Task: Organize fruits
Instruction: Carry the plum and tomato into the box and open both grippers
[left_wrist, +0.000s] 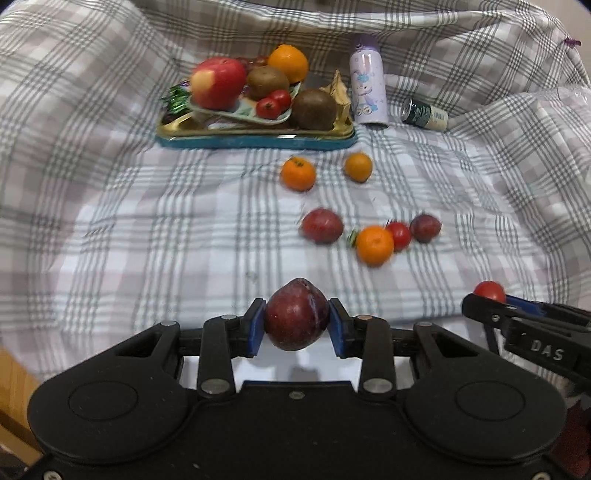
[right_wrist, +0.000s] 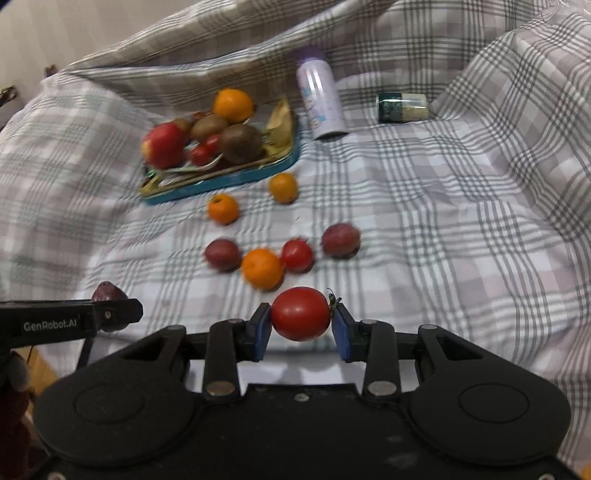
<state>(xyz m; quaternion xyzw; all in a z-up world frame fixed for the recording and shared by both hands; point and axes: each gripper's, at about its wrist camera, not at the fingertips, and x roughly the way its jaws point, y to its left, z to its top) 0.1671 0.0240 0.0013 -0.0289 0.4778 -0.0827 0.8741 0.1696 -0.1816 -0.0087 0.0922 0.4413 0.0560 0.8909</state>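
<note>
plum (left_wrist: 296, 314) sits clamped in your left gripper (left_wrist: 296, 321), blue pads (left_wrist: 255, 328) pressing both flanks, its pointed end up and away from the camera, clear of the bedsheet (left_wrist: 147, 229). tomato (right_wrist: 301, 314) is pinched the same way in your right gripper (right_wrist: 301, 319), stem end toward the right pad, jaws nearly as tight as they go.

key relation: the tray (left_wrist: 258, 140) lies straight ahead and slightly left of the left jaws, well apart. from the right wrist view it's up and to the left, further off-axis. so i'd say your left hand has the more direct line in.

the tray is already crowded: apple (left_wrist: 218, 83), orange (left_wrist: 289, 62), kiwis (left_wrist: 267, 81), two small tomatoes (left_wrist: 274, 103) on a small plate (left_wrist: 240, 112). the free spot looks like the near-left corner; aim the plum there.

loose fruit on the sheet sits between you and the tray: three mandarins (left_wrist: 298, 173), two plums (left_wrist: 322, 226), one tomato (left_wrist: 399, 234). carry over them, not through.

bottle (left_wrist: 368, 86) and a can (left_wrist: 424, 112) lying on its side sit just right of the tray; keep the right hand's path left of them. round fruit on soft bedding will probably roll, so release low.
</note>
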